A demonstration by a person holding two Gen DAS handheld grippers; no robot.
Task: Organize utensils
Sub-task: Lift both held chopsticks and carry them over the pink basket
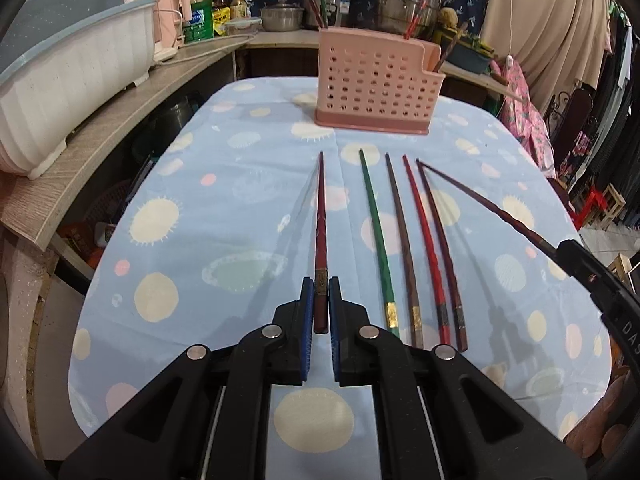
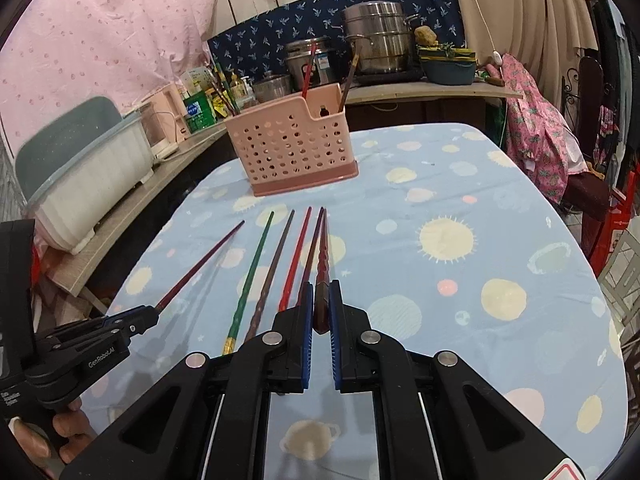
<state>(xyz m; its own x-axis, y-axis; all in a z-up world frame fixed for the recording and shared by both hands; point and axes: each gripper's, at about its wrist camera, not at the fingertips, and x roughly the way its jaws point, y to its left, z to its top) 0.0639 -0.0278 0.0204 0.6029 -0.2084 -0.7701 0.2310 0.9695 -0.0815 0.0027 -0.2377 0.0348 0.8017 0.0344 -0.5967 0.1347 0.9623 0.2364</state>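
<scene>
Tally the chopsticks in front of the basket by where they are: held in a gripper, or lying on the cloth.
Held, dark red chopstick in left gripper: 1
Held, brown chopstick in right gripper: 1
Lying on cloth, green, brown, red, dark brown: 4
Total: 6

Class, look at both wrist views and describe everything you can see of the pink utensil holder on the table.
The pink utensil holder is a plastic-looking, box-shaped caddy with walls perforated by rows of round holes. It sits upright on a darker pink base tray, on the blue spotted tablecloth at the table's far end. One top corner steps down into a lower compartment. Several chopsticks stand in it, leaning. Neither gripper touches it.
</scene>
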